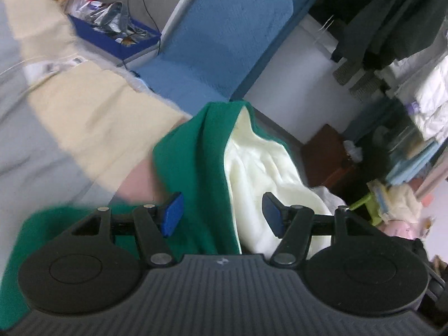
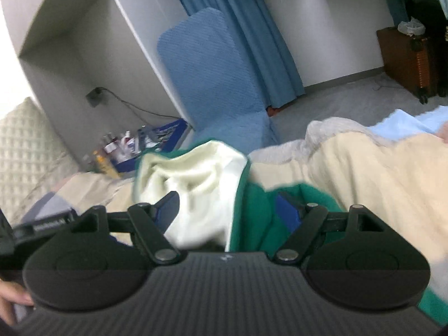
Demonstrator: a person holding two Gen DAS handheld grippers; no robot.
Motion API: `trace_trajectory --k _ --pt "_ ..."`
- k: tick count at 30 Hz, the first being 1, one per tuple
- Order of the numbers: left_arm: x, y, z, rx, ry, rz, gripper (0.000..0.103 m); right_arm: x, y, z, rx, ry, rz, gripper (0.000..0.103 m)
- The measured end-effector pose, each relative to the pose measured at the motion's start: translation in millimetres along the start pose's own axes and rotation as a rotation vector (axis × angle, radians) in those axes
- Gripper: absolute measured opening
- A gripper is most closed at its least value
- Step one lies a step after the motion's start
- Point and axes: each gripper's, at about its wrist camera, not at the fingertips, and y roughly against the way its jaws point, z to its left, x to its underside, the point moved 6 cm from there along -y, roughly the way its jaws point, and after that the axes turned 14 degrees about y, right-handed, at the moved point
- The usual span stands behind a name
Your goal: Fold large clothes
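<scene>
L gripper [image 1: 221,214]: blue pads apart, not pressing; green garment [image 1: 193,162] w/ cream lining [image 1: 260,165] bunched between & ahead of them. R gripper [image 2: 229,214]: jaws wide too, same garment [image 2: 252,210] lying in the gap, lining [image 2: 193,184] up front. Looks like cloth is loose in both, prob. just let go or about to be re-gripped for a fold. Garment sits on beige blanket [image 1: 92,117] on the bed. White tag [image 1: 47,67] on blanket: print too blurred to read. Blue box [image 1: 112,39] of bottles behind; labels illegible.

A cream blanket [image 2: 364,173] covers the bed, the green garment [image 1: 193,168] upon it.
</scene>
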Motion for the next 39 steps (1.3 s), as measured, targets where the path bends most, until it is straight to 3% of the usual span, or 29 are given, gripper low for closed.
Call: trace_trajectory --k 2,5,7,12,13,14,15,16,17,19,29,34,39 --pt "-4.1 -23.5 -2.2 0.046 -0.002 0.001 0.067 -0.8 -30.4 -4.3 -0.013 -0.001 0.010 0.075" --pt "-9.7 -51.0 -4.3 -0.002 -0.082 -0.041 0.066 0.8 -64.5 -5.7 -0.012 0.009 0.024 0.072" --pt "-15.0 -67.2 -7.2 -0.007 -0.124 -0.053 0.066 2.6 -84.6 -6.7 0.016 0.017 0.054 0.064" --pt "-31.0 -95.7 -8.9 -0.043 -0.184 -0.047 0.065 -2.8 -114.7 -13.3 0.057 -0.010 0.066 0.058" --pt "-34.5 -98.7 -7.7 -0.046 -0.178 -0.050 0.061 -4.8 -118.8 -14.9 0.063 -0.021 0.068 0.055" --pt "-38.9 -102.2 -6.7 -0.057 -0.172 -0.059 0.050 -6.6 -124.3 -16.3 0.065 -0.034 0.079 0.047" --pt "-42.8 -104.4 -4.2 -0.066 -0.164 -0.068 0.046 -7.9 -129.6 -16.6 0.068 -0.041 0.096 0.039" --pt "-44.4 -107.6 -1.6 -0.081 -0.158 -0.065 0.037 -9.9 -133.9 -15.4 0.072 -0.035 0.109 0.033" --pt "-45.6 -112.5 0.6 -0.115 -0.163 -0.040 0.021 -11.5 -136.1 -13.2 0.070 -0.017 0.116 0.022" --pt "-48.7 -110.3 2.3 -0.136 -0.171 -0.032 0.015 -16.5 -136.2 -3.2 0.060 0.049 0.128 0.018" --pt "-59.7 -43.1 -27.0 -0.126 -0.276 -0.046 0.012 -50.6 -71.6 23.0 0.059 0.164 0.024 0.013" --pt "-47.9 16.8 -54.4 -0.087 -0.331 -0.096 0.012 -63.0 -13.4 34.0 0.063 0.215 -0.091 0.013" --pt "-15.4 96.7 -81.0 -0.050 -0.379 -0.152 0.012 -62.7 64.4 47.1 0.087 0.274 -0.208 0.012"
